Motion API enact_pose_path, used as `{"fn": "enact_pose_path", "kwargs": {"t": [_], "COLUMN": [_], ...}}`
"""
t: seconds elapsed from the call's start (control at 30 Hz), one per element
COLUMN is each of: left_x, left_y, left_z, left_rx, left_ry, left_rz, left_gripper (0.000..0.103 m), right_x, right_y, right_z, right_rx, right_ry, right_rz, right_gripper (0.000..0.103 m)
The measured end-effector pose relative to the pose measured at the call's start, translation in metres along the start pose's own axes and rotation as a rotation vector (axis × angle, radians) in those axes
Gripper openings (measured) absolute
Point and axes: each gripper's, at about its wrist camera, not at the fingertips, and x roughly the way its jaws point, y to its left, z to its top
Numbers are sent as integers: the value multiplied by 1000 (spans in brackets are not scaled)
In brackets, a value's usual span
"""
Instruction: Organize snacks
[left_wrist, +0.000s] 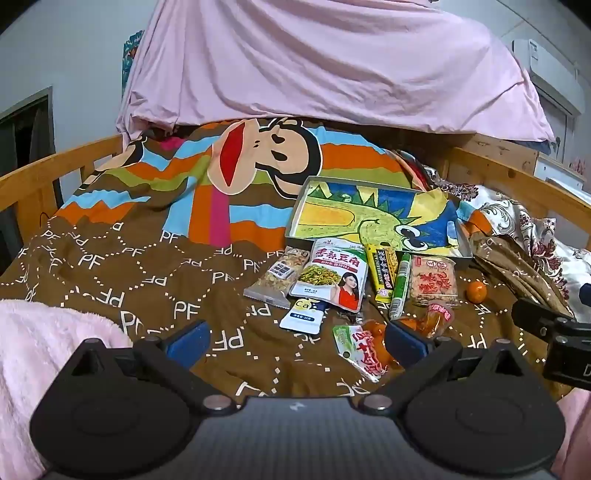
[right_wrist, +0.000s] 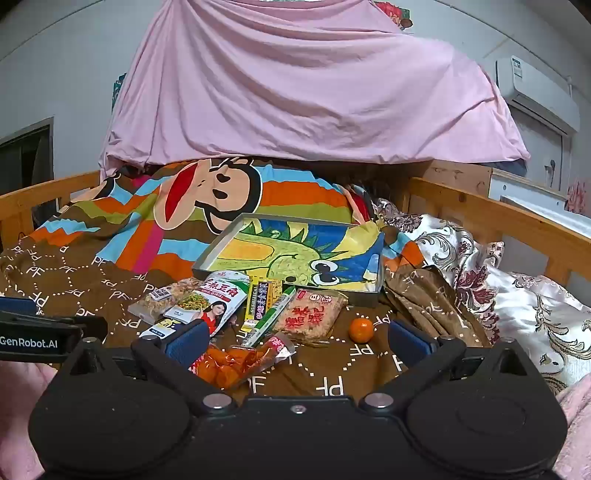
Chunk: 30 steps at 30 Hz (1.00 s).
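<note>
Both my left gripper and right gripper hover spread wide, holding nothing. The snacks lie bunched on the brown quilt, just before the tray. Overlapping packets risk a double pick; the mandarin could roll on soft bedding.
</note>
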Motion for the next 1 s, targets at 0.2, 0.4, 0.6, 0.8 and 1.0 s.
{"fn": "enact_pose_path", "kwargs": {"t": [0.2,0.4,0.6,0.8,1.0], "left_x": [0,1,2,2,2], "left_y": [-1,0,0,0,1], "left_z": [-2,-5,-3,-2,-2], "left_rx": [1,3,1,1,1], "left_ry": [3,4,8,9,9], "left_rz": [0,-1,1,0,0], "left_gripper": [102,102,102,102,102], "right_x": [0,0,0,0,0], "right_y": [0,0,0,0,0], "right_z": [0,0,0,0,1], "right_rx": [-1,-2,-2,-2,-3], "right_ry": [-1,0,1,2,3], "right_rz": [-1,-1,-2,-2,-2], "right_gripper": [102,102,102,102,102]}}
